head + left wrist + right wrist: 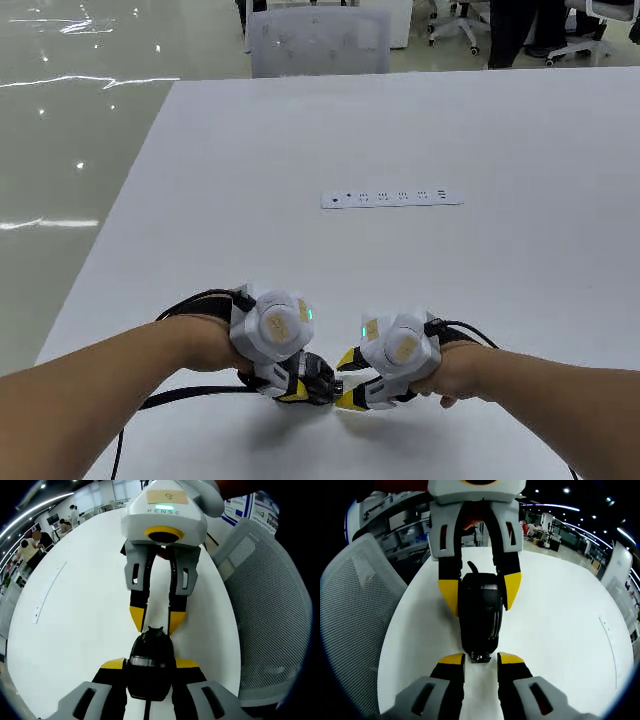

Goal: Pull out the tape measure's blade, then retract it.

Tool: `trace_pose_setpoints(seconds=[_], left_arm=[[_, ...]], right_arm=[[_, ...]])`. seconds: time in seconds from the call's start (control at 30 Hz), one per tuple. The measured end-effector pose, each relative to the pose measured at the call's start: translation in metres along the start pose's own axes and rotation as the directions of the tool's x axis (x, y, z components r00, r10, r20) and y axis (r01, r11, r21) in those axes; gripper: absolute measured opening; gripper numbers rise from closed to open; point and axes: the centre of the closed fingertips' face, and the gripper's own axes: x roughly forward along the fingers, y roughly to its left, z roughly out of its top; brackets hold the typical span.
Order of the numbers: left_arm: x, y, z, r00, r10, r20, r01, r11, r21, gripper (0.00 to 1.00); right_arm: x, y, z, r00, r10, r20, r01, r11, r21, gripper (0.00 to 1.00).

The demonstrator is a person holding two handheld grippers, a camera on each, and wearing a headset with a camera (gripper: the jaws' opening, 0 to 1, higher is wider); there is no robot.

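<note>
A black tape measure (318, 378) hangs just above the white table (400, 130) near its front edge, and my left gripper (300, 385) is shut on its case. In the left gripper view the case (150, 667) sits between my yellow-tipped jaws, with its blade end pointing away. My right gripper (349, 380) faces it from the right and stands open. In the right gripper view the small metal blade hook (480, 657) lies between my right fingertips (452, 660), and I cannot see either pad touching it. No blade shows outside the case (479, 615).
A white power strip (392, 198) lies at the middle of the table. A grey mesh chair (270, 605) stands close beside the near edge, and another chair (318, 42) stands at the far edge. Black cables (190, 395) trail from the left gripper.
</note>
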Motion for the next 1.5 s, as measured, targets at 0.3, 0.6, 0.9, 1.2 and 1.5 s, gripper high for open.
trace_pose_setpoints(seconds=[0.3,0.6,0.9,1.2,1.5], left_arm=[[-0.0006,0.0002,-0.0002,1.0,0.003,0.007,-0.003,1.0,-0.005,0.31],[-0.0005,0.0002,-0.0002,0.9999,0.008,0.009,-0.008,1.0,-0.001,0.31],[-0.0003,0.0007,-0.0001,0.9999,0.007,0.007,-0.007,1.0,0.004,0.31],[-0.0011,0.0003,-0.001,1.0,0.007,-0.005,-0.007,1.0,0.014,0.31],[-0.0009,-0.0003,-0.0003,1.0,0.007,-0.006,-0.007,1.0,0.015,0.31]], right_arm=[[0.002,-0.0002,-0.0063,0.9995,0.003,-0.032,-0.003,1.0,-0.023,0.17],[0.0088,-0.0006,-0.0035,0.9982,0.016,-0.057,-0.019,0.999,-0.042,0.16],[0.0078,0.0002,-0.0063,0.9958,0.013,-0.091,-0.015,1.0,-0.016,0.13],[0.0067,-0.0005,-0.0058,0.9951,0.011,-0.098,-0.014,0.999,-0.032,0.11],[0.0032,0.0007,-0.01,0.9963,0.017,-0.085,-0.017,1.0,0.003,0.1]])
